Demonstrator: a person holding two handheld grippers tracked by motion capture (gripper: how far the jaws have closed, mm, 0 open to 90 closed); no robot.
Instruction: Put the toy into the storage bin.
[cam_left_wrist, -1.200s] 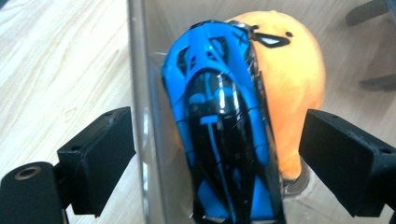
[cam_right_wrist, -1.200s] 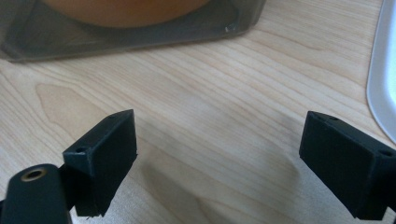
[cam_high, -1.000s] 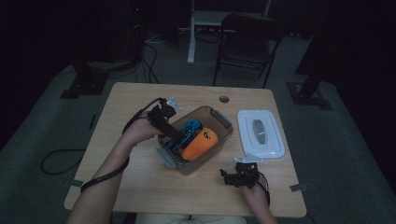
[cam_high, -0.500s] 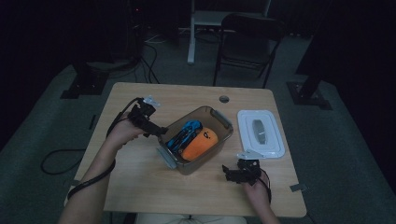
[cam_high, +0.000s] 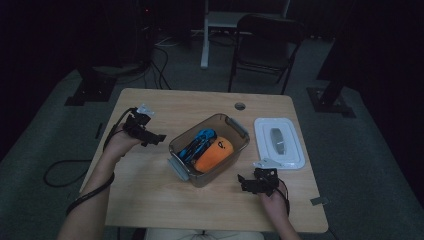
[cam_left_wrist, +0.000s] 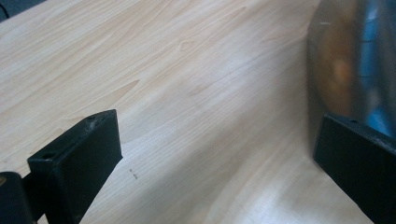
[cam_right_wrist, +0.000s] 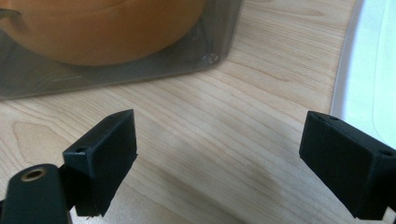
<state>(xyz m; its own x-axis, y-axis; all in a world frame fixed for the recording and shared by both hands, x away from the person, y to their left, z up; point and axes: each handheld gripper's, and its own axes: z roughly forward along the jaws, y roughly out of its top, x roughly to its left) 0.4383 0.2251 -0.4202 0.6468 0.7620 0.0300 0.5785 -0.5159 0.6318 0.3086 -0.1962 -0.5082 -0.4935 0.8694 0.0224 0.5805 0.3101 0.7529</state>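
The clear box (cam_high: 209, 150) sits in the middle of the wooden table (cam_high: 150, 200). An orange thing (cam_high: 214, 154) and a blue thing (cam_high: 197, 142) lie inside it. The left gripper (cam_high: 152, 136) is beside the box, its jaws just opened wide, holding nothing. The right gripper (cam_high: 246, 181) is near the box's other side, also wide apart and empty. A white lid (cam_high: 279, 142) lies close by.

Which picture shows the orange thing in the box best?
The high view: the orange thing lies whole inside the clear box, beside a blue thing. The right gripper view catches its underside through the wall. The left gripper view shows an orange blur.
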